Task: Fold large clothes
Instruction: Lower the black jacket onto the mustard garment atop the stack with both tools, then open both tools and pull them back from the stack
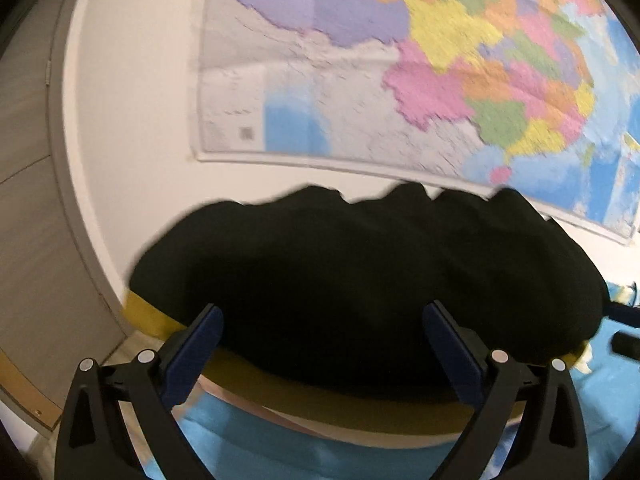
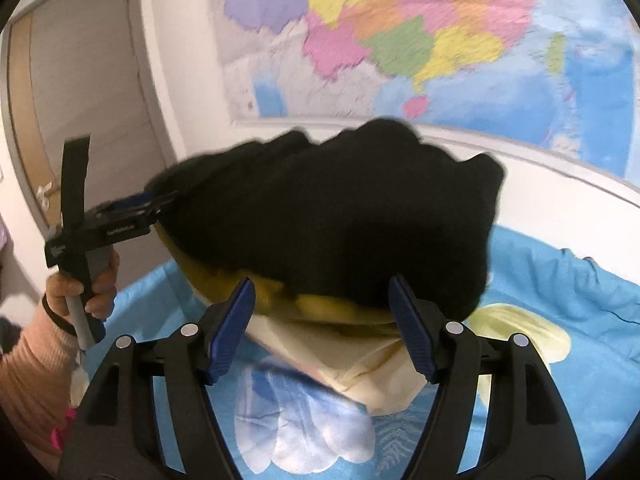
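Both tongs spread wide, nothing pinched between the blue pads in either wrist view. Left tongs (image 1: 322,334) face a bunched black garment (image 1: 360,276); the cloth fills the gap between the fingers and bulges past both of them, no squeeze visible. Right tongs (image 2: 322,322) same story: fingers apart, black garment (image 2: 332,216) heaped just ahead of and above the pads.

Garment sits on top of a stack: yellow fabric (image 2: 320,304) directly under it, then a cream folded piece (image 2: 360,364), all on a bed with a blue printed sheet (image 2: 560,288).

Right view also catches the left tongs (image 2: 160,204) side-on at the garment's left edge, tips right at the cloth; cannot tell from that angle whether they touch it. Left hand (image 2: 84,288) wraps the handle, peach sleeve on the arm.

Wall map (image 1: 400,60) behind, motion-blurred. Door (image 2: 80,100) off to the left.
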### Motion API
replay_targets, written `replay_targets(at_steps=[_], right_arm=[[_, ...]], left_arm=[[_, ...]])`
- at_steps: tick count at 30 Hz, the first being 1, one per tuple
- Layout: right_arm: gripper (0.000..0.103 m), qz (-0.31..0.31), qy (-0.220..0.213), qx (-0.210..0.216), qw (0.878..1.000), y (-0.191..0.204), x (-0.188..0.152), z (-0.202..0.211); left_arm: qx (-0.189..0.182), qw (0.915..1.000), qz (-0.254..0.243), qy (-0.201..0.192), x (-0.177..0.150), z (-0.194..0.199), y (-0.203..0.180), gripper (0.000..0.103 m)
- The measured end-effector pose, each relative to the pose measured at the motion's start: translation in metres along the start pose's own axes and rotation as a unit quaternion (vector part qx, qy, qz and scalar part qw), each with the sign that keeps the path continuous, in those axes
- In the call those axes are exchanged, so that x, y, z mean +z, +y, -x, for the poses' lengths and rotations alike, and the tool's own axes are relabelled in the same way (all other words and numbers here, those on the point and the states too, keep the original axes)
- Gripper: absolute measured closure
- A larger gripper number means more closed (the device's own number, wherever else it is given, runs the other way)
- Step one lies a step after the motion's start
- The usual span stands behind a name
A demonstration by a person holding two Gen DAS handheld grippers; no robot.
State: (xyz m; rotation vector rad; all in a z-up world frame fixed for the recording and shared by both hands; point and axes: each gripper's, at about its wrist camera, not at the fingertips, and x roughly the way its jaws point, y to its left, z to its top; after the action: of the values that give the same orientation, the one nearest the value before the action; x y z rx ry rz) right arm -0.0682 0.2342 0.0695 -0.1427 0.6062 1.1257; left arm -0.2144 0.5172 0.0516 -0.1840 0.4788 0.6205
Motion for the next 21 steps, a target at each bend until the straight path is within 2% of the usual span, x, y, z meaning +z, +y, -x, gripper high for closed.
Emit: replay_targets(at_steps=[5,8,10,12,14,16,21], right_arm=[[0.033,-0.040,-0.013,-0.002,0.999,-0.021,0.015,-0.001],[0.035,-0.052,0.018,0.004,0.998,-0.028,0.012,-0.020],[0.034,-0.054,0.027,0.010,0.998,-0.029,0.004,-0.028],[0.032,-0.041,0.030,0.001,0.999,-0.024,-0.001,-0.029],[0.030,-0.039,0.025,-0.003,0.999,-0.021,-0.001,-0.023],[0.030,-0.035,0.020,-0.014,0.999,-0.018,-0.001,-0.017],[0.027,-0.014,-0.009,-0.024,1.000,-0.002,-0.008,0.007]], left_arm=[[0.039,0.9989,0.019,0.014,0.014,-0.016,0.034,0.006],[0.021,0.9975,0.045,0.050,0.010,-0.037,0.055,0.006],[0.011,0.9970,0.051,0.057,0.005,-0.042,0.060,0.006],[0.017,0.9967,0.051,0.061,0.003,-0.043,0.060,0.006],[0.010,0.9972,0.056,0.049,0.003,-0.032,0.059,0.007],[0.023,0.9980,0.049,0.033,0.003,-0.019,0.050,0.008],[0.010,0.9996,0.026,0.003,-0.009,0.026,0.013,0.007]])
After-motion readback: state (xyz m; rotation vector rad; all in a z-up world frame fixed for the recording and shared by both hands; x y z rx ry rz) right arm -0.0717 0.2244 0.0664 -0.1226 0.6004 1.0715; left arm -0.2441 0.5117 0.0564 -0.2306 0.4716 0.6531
